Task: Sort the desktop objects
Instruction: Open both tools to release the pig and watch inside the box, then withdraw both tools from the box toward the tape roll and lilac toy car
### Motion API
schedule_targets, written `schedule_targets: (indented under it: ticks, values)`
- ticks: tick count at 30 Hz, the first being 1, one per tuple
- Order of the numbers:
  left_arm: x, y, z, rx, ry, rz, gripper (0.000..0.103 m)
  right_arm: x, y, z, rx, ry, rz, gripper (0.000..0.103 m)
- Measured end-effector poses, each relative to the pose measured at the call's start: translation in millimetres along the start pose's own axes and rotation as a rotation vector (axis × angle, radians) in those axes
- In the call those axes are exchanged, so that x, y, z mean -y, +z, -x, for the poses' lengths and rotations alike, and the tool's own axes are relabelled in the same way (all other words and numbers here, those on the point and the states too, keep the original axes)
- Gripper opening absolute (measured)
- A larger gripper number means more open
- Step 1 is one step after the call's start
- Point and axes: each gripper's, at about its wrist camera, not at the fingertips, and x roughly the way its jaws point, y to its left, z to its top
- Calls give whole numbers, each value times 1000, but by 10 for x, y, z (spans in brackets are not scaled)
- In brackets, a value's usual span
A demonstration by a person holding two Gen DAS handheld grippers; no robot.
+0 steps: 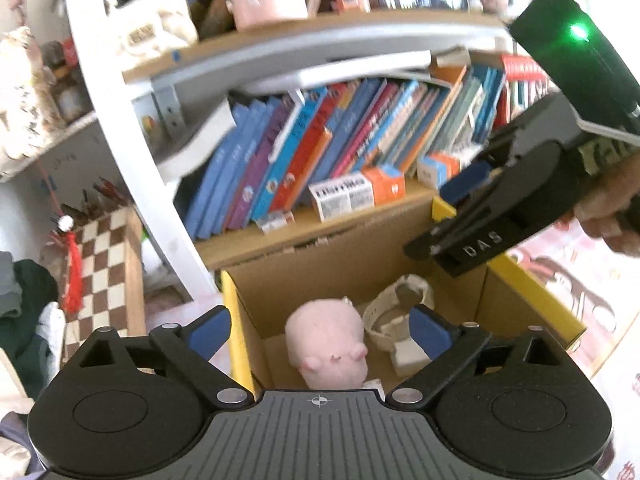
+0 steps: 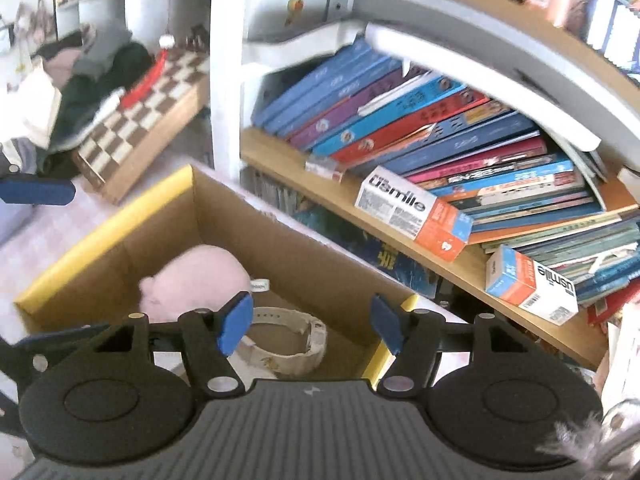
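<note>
Cardboard box (image 1: 352,280) holds pig (image 1: 326,350) and watch (image 1: 394,318); both grippers' jaws gape empty, so lift clear toward twelve o'clock.

Leaning books (image 2: 420,128) crowd a wooden shelf (image 2: 280,160), with two orange-and-white boxes (image 2: 412,212) lying in front of them. A chessboard (image 1: 108,276) stands beside the white bookcase frame (image 1: 116,120), a red tassel (image 1: 74,276) hanging over it.

Reading "usmile" on both white-and-orange boxes (image 2: 416,212) (image 2: 532,286) lying on the wooden shelf (image 2: 460,268) by the books, and spotting "DAS" in white letters on the right gripper (image 1: 440,236).
</note>
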Motion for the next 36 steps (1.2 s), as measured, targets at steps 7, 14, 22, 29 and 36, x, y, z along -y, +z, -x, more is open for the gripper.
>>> schedule_targets:
  ticks: [7, 14, 22, 29, 36]
  values:
    - [33, -9, 441, 86, 3, -5, 100, -63, -111, 537, 83, -9, -53, 65]
    - [35, -112, 809, 127, -6, -15, 101, -183, -304, 1029, 143, -45, -90, 69]
    - [-40, -336, 1222, 154, 0, 17, 101, -437, -663, 1446, 173, -97, -120, 76]
    - [-131, -591, 1469, 141, -7, 64, 102, -672, -1005, 1717, 172, -121, -177, 78]
    - [-177, -837, 1629, 120, -17, 108, 102, -895, -1331, 1918, 165, -158, -235, 82]
